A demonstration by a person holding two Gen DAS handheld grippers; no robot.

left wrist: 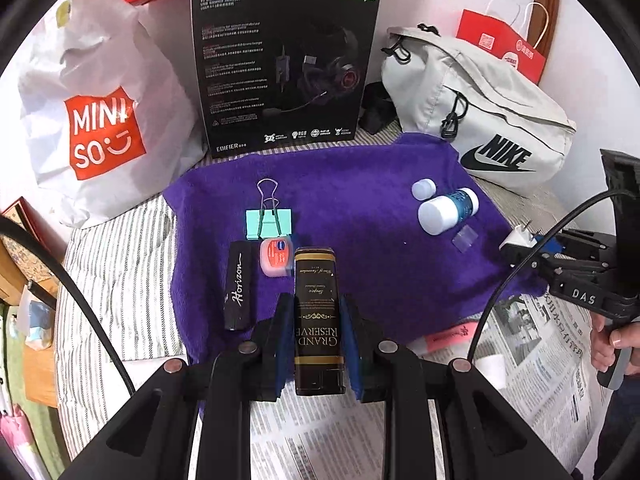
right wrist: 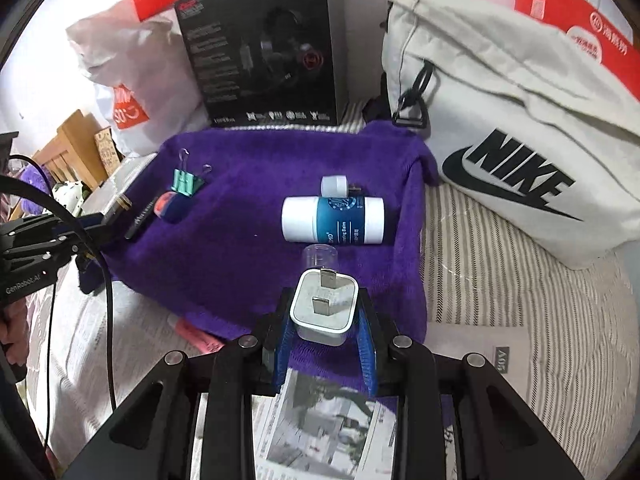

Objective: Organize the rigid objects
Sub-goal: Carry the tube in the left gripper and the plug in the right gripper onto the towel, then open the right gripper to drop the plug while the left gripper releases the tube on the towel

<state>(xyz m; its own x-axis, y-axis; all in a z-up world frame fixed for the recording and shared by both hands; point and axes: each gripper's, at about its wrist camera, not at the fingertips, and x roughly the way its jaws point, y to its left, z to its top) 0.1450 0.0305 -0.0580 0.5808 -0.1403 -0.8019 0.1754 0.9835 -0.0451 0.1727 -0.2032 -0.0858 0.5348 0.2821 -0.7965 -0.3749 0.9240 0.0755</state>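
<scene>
The left gripper [left wrist: 318,332] pinched a dark tin [left wrist: 319,320] lettered "GRAND RESERVE" between its blue pads, the tin's long axis running straight ahead toward twelve o'clock, its far end over the near edge of the purple towel [left wrist: 360,216] and its near end over newspaper [left wrist: 536,360]. At eleven o'clock of the tin lay a small pink jar [left wrist: 276,258], touching it or nearly so, and beyond that a mint binder clip [left wrist: 269,222] with wire handles pointing away. At nine o'clock lay a black stick [left wrist: 239,284] marked "Horizon", lengthwise parallel to the tin.

The right gripper [right wrist: 325,312] clamped a white plug adapter [right wrist: 323,306], its two flat prongs facing up and forward, over the towel's near edge. Just beyond it, at twelve o'clock, lay a clear cap [right wrist: 320,256], then a white bottle [right wrist: 333,220] with a blue label, on its side with its long axis from nine to three o'clock, and a small white cap [right wrist: 334,186] behind it.

Past the towel stood a black box [left wrist: 284,64] reading "HECATE" and "EDIFIER", a white "MINISO" bag [left wrist: 100,120] at ten o'clock, and a pale "NIKE" bag [left wrist: 480,116] at two o'clock; what the bags held could not be seen
</scene>
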